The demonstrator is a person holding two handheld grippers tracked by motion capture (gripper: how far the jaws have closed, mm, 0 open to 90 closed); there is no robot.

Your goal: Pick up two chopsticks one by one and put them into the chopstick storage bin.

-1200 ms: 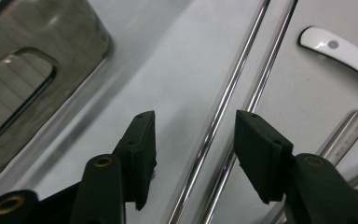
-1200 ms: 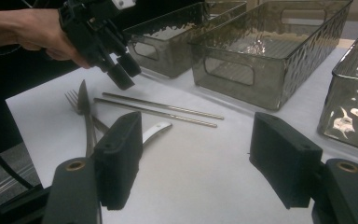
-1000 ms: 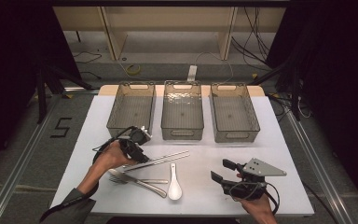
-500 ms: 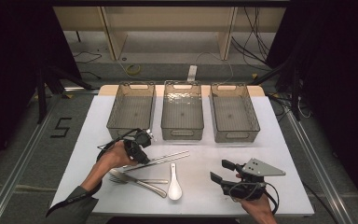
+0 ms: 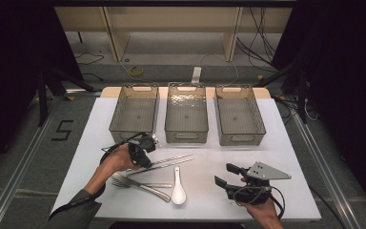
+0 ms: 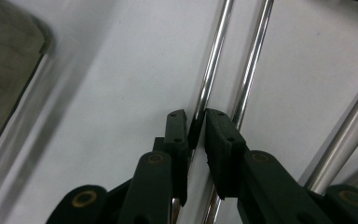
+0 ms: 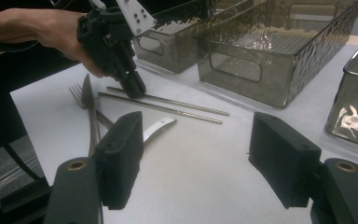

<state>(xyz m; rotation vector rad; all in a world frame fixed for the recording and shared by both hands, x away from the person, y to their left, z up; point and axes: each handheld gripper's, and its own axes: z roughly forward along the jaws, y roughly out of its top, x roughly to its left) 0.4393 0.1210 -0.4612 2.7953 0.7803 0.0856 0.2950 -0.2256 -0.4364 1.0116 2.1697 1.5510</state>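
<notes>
Chopstick [image 6: 213, 70] lies flat, long axis running away from left gripper [image 6: 196, 122], whose just-closing jaws pinch it.

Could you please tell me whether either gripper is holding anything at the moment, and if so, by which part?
The left gripper has just been closing on one metal chopstick, pinching it near one end. The right gripper holds nothing, its jaws wide apart.

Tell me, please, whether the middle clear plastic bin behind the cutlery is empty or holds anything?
Empty: the high view shows the bare bottom of the middle clear plastic bin, and nothing lies in it.
</notes>
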